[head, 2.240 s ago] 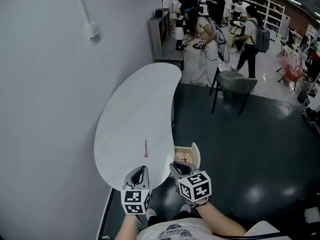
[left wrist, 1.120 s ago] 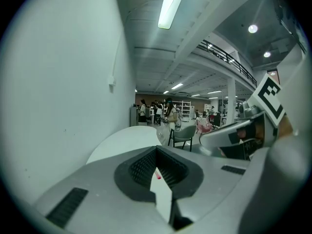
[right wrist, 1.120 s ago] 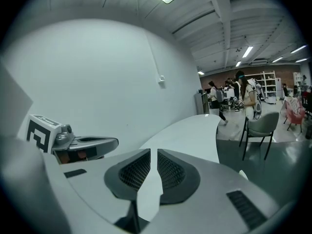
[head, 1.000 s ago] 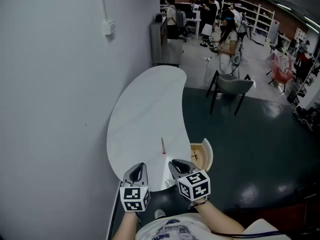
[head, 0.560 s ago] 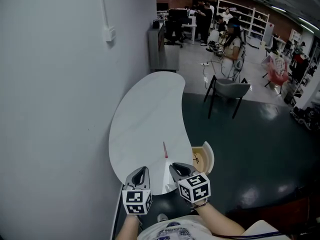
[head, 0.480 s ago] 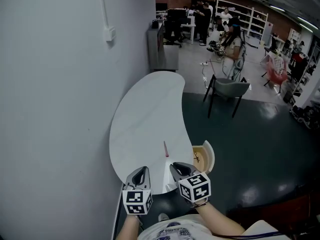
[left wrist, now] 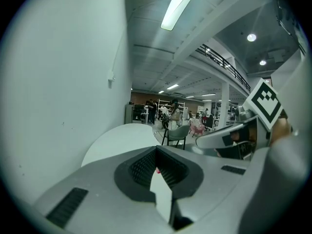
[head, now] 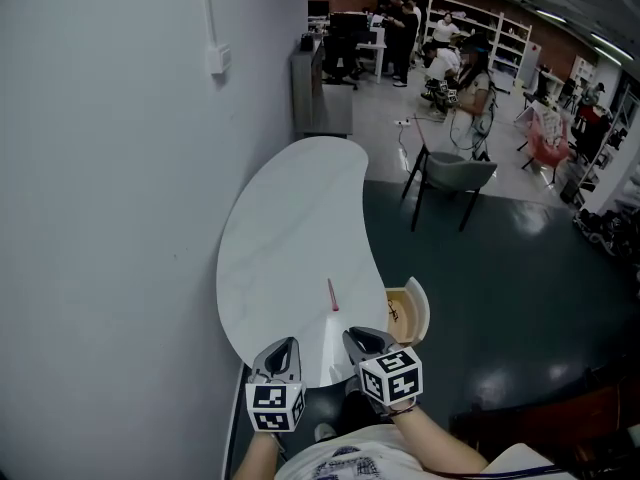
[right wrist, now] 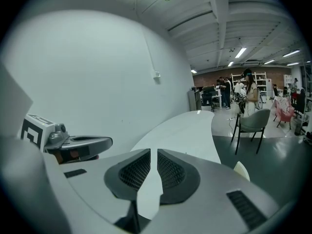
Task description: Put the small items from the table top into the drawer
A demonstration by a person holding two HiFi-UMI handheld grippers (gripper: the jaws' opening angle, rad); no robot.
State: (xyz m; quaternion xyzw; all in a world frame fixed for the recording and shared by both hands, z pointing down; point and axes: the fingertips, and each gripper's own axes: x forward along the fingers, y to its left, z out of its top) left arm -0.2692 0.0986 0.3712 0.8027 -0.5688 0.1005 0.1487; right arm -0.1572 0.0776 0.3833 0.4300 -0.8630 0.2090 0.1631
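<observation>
The small red stick-like item lies flat on the white kidney-shaped table, near the table's right edge and toward its near end. Its long axis runs nearly straight away from the person, along the length of the table, with the far end leaning slightly left in the head view. It is too small to tell one end from the other.

Just right of it, beside the table's edge, the pale drawer stands pulled open, with some small dark things inside that cannot be made out.

Both tools hover at the table's near end, apart from the item. The left gripper has its jaw tips together on nothing, and the red item shows as a speck through the gap below the tips. The right gripper keeps a thin slit between its jaws, which are empty.

A grey chair stands on the dark floor beyond the table.
</observation>
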